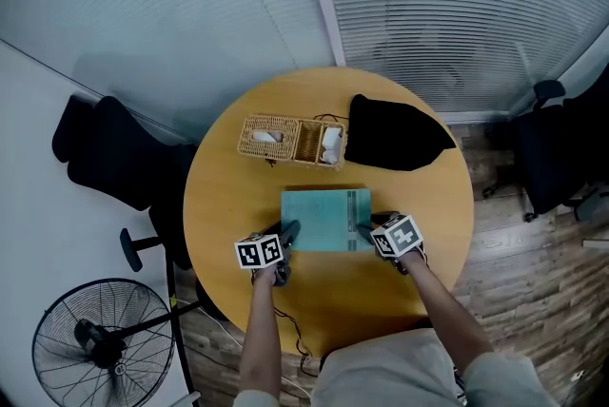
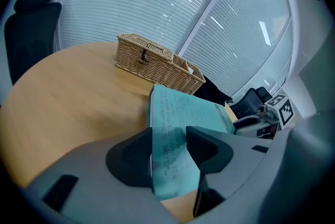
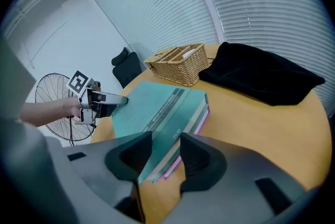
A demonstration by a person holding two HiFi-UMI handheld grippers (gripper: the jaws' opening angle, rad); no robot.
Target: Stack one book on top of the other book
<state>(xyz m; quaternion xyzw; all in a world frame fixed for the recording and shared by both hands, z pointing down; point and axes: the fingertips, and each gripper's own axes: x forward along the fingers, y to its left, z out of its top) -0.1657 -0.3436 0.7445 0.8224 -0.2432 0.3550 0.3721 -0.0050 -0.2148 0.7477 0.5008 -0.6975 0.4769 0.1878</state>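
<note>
Teal book (image 1: 324,217) lies on pink book (image 3: 199,123), mid-worktop (image 1: 228,196). Left tongs (image 2: 170,136) clamp its left edge; right tongs (image 3: 166,139) pinch the stack (image 3: 191,115).

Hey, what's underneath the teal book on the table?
A second book lies under the teal book. Only its pink edge shows along one side. Its cover is hidden, and so is the part of the table beneath the stack.

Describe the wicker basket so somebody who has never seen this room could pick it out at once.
Start at the round wooden table. At its far side, beyond the stacked books, lies a long rectangular wicker basket, with a black cloth beside it on the right. It is the only woven, straw-coloured thing on the table.
</note>
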